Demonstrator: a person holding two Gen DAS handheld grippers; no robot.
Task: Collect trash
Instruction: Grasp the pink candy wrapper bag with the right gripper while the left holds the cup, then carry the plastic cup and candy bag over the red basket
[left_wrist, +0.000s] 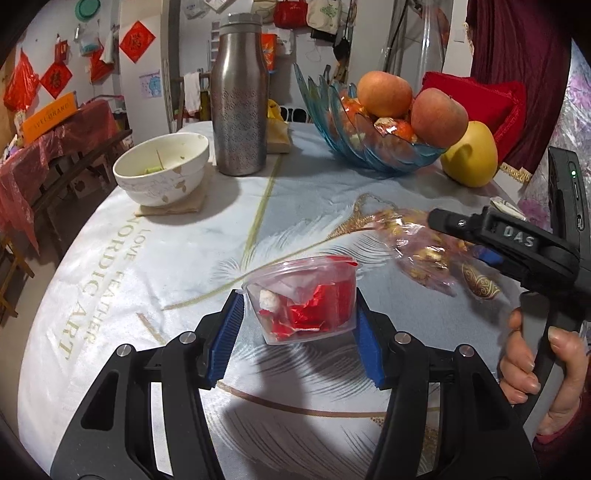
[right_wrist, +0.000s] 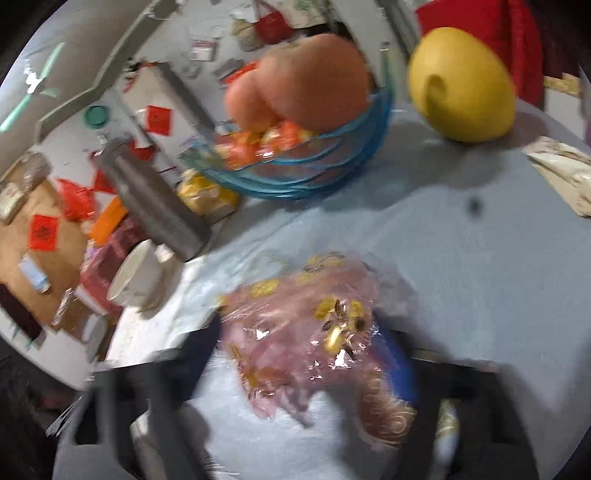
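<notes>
Collecting step: left gripper clamping trash-filled plastic cup; right gripper pinching cellophane wrapper — needing carrying over cup, dropping in.

- Left gripper: black skeletal arms along the lower frame, silver round screws, ribbed blue pads.
- Right gripper: black body at right, raised "DAS" lettering, green indicator light.
- Hand at lower right: dark red sleeve.

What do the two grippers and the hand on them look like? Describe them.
The left gripper is black plastic with cut-out arms, silver bolts and ribbed blue pads. The right gripper is black too, with a blue pad, raised "DAS" lettering and a dark unit showing a green light. The hand on its handle wears a dark red sleeve.
</notes>
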